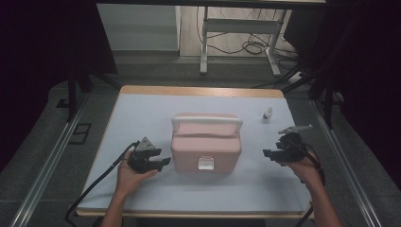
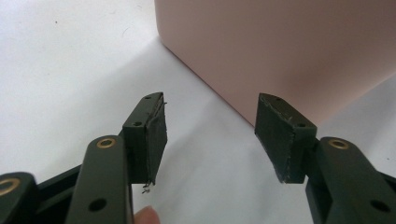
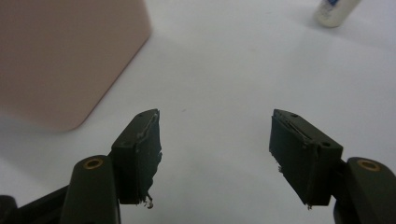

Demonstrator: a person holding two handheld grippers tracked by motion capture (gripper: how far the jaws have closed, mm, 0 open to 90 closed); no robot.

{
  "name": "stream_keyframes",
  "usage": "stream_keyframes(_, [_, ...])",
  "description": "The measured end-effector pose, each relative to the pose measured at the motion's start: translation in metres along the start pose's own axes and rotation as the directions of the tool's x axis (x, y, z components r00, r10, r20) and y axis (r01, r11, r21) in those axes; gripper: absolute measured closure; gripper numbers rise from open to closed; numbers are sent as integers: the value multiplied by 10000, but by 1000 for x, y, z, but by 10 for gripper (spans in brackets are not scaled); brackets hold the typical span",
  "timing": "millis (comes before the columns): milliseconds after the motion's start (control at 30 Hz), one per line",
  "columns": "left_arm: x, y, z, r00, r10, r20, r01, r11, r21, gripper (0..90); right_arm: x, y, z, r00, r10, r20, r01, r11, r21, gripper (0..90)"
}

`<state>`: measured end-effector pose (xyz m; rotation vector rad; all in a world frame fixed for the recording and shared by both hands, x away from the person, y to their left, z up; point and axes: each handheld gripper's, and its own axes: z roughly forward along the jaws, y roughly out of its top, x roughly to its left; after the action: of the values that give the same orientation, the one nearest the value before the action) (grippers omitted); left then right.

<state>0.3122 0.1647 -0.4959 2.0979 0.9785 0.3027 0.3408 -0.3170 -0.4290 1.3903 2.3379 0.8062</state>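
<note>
Both grippers' jaws gape; pink box (image 2: 289,51) runs off frame

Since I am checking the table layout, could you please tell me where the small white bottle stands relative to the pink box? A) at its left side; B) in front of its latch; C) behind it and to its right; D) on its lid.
C: in the high view the small white bottle stands on the white table cover, apart from the pink box, behind it and to its right.

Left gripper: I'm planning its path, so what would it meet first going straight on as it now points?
Probably the pink box; the left gripper, fingers open, points at its near side wall.
</note>
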Motion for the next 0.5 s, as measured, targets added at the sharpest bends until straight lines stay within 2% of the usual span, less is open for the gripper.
stream_keyframes(200, [-3, -2, -1, 9997, 226, -108, -224, 9995, 214, 444, -19, 33, 3, 9986, 379, 373, -407, 9961, 783, 352])
stream_keyframes(233, [-4, -3, -1, 9996, 238, -124, -235, 9995, 232, 444, -19, 33, 3, 9986, 379, 373, -407, 9961, 783, 352])
stream_keyframes(400, [-7, -5, -1, 9995, 284, -111, -281, 9993, 258, 440, -28, 56, 11, 9970, 518, 569, -574, 9931, 1019, 357])
stream_keyframes(433, [-7, -5, 0, 9995, 291, -117, -288, 9992, 273, 439, -34, 67, 16, 9950, 717, 700, -786, 9917, 1022, 360])
stream_keyframes(500, [-8, -6, 0, 9995, 309, -95, -306, 9991, 303, 439, -36, 71, 19, 9937, 831, 757, -908, 9904, 1043, 365])
